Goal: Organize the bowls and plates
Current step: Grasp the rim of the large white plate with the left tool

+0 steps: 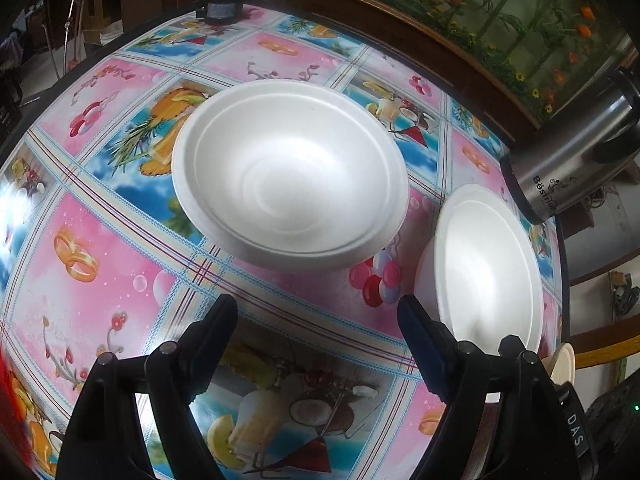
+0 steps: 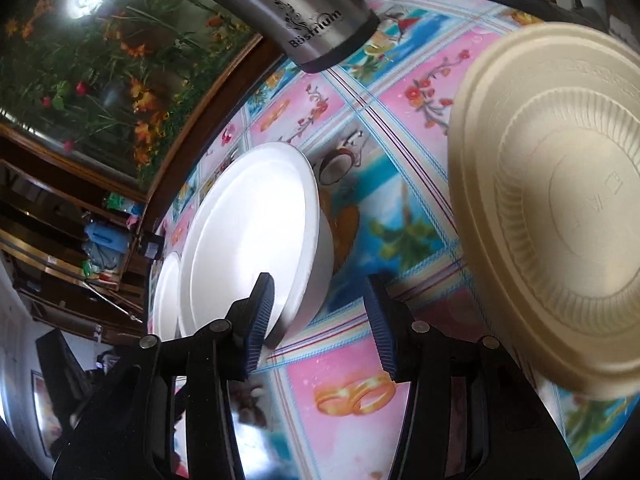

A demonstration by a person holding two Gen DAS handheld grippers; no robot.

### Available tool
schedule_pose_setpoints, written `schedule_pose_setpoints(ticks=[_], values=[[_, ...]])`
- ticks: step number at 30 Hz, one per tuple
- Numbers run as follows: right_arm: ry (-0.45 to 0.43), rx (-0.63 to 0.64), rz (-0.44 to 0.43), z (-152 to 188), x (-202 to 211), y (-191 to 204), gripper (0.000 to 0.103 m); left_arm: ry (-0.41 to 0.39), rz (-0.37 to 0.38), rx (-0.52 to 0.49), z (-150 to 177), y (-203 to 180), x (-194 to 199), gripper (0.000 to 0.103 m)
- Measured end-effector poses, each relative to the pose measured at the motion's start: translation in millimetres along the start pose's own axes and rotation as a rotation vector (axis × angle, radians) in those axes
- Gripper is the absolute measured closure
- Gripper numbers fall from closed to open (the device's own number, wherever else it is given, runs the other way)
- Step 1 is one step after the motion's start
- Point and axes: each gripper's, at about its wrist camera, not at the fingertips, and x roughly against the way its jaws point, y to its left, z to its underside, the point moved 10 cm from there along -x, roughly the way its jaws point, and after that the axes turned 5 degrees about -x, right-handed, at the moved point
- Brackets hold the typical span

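A white foam bowl (image 1: 292,176) sits on the patterned table ahead of my left gripper (image 1: 320,312), which is open and empty just short of it. A second white foam bowl (image 1: 488,264) stands to the right, beside my right finger. In the right wrist view that bowl (image 2: 248,240) is close to my left finger, with the other white bowl's rim (image 2: 166,296) behind it. My right gripper (image 2: 320,292) is open and empty. A gold plastic plate (image 2: 560,208) lies to its right.
A steel thermos jug (image 1: 572,152) stands at the table's far right edge, also in the right wrist view (image 2: 304,20). A dark round object (image 1: 224,4) sits at the table's far edge. A wooden-framed flower panel (image 1: 480,12) runs behind the table.
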Motion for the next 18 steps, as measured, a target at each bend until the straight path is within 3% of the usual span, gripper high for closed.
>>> schedule_pose_setpoints(ticks=[2, 5, 13, 16, 18], values=[[-0.025, 0.050, 0.003, -1.2, 2.3, 5.8, 0.076, -0.006, -0.003, -0.001, 0.0, 0.3, -1.9, 0.021], [-0.030, 0.080, -0.003, 0.0, 4.5, 10.7, 0.083, -0.007, -0.004, -0.009, 0.3, 0.4, -5.8, 0.022], [0.015, 0.086, -0.042, 6.1, 9.1, 14.9, 0.084, -0.013, -0.012, -0.049, 2.1, 3.8, -4.4, 0.031], [0.020, 0.116, -0.056, 9.9, 15.7, 23.8, 0.084, -0.007, -0.006, -0.058, 5.4, 8.6, -2.2, 0.048], [0.041, 0.132, -0.078, 16.5, 19.6, 30.4, 0.084, -0.010, 0.002, -0.065, 6.9, 11.7, -0.3, 0.068]])
